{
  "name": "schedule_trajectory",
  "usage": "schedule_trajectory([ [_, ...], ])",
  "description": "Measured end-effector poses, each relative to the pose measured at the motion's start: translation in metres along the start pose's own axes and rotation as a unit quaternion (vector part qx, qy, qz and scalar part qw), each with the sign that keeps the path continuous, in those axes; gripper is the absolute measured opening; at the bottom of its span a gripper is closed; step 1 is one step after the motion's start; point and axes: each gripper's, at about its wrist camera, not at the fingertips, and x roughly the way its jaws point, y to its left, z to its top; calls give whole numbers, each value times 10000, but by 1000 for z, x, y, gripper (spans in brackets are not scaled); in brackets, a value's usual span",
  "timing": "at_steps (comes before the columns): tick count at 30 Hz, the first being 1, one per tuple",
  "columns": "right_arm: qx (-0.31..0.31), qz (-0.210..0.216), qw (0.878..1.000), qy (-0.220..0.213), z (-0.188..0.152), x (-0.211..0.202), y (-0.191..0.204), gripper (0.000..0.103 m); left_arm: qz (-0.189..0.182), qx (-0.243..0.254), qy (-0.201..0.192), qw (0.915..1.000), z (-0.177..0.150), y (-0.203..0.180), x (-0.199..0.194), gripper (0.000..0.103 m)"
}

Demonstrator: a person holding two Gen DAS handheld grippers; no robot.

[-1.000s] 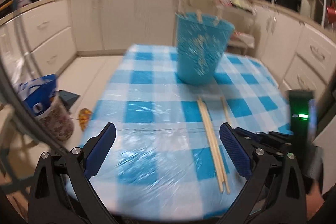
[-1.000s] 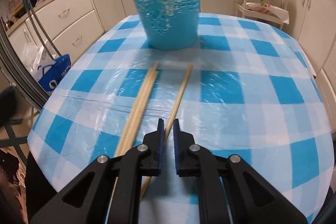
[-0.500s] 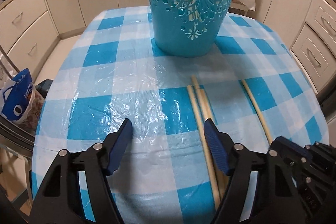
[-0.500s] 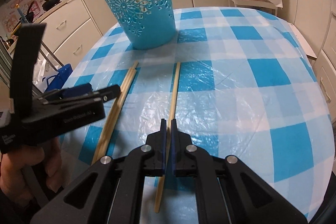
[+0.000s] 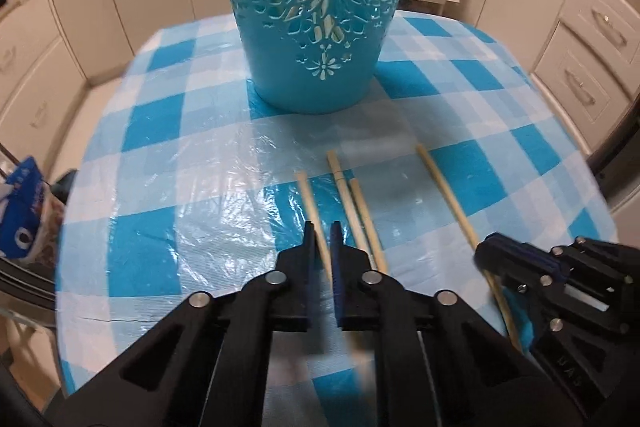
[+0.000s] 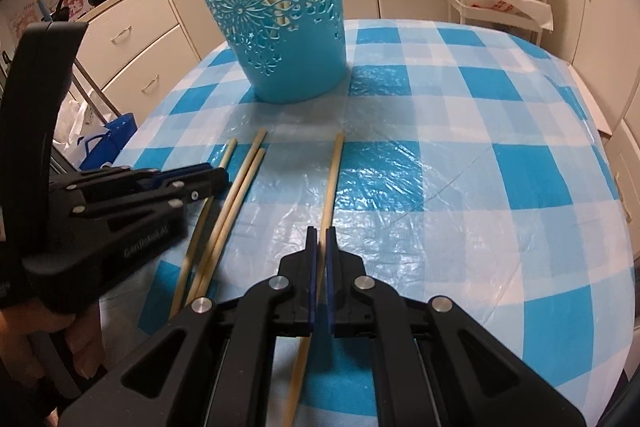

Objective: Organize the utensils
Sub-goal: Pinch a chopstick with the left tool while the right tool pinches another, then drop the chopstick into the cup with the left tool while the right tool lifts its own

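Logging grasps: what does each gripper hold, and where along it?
Left gripper clamps the leftmost chopstick mid-length; right gripper clamps the lone chopstick about mid-length.

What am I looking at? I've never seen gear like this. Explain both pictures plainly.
There is no robot here. A person holds a black clamp tool in each hand, and each tool carries a camera looking forward along its two fingers. One picture looks out from the left hand-held gripper, the other from the right hand-held gripper.

On the blue checked tablecloth stands a blue cut-out basket with chopsticks showing inside. In front of it lie four wooden chopsticks.

The left tool is closed on the leftmost chopstick, and the right tool on the rightmost chopstick. The middle pair lies untouched between them.
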Motion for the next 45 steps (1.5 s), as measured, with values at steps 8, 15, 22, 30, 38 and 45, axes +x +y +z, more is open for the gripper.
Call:
schedule_trajectory([
  [8,-454,-201,9986,207,3,7,12,10,-13,176,164,9997,1,0,1,5],
  [15,546,717,9959,-85,3,-3,-20,5,-602,-126,-457,9971,4,17,-45,4],
  [22,1591,1217,9777,-637,6,-8,-56,5,-1240,-305,-2803,9514,60,39,-155,4],
  [30,1714,1281,9755,-515,4,-4,-60,5,-1129,-759,-4080,9028,139,33,-153,4],
  [38,1827,1360,9724,-512,0,-3,-65,5,-625,-1243,-4390,8877,180,33,-112,5],
  [45,1909,1434,9700,-453,0,-1,-68,5,-332,-807,-4058,9098,170,16,-89,5],
])
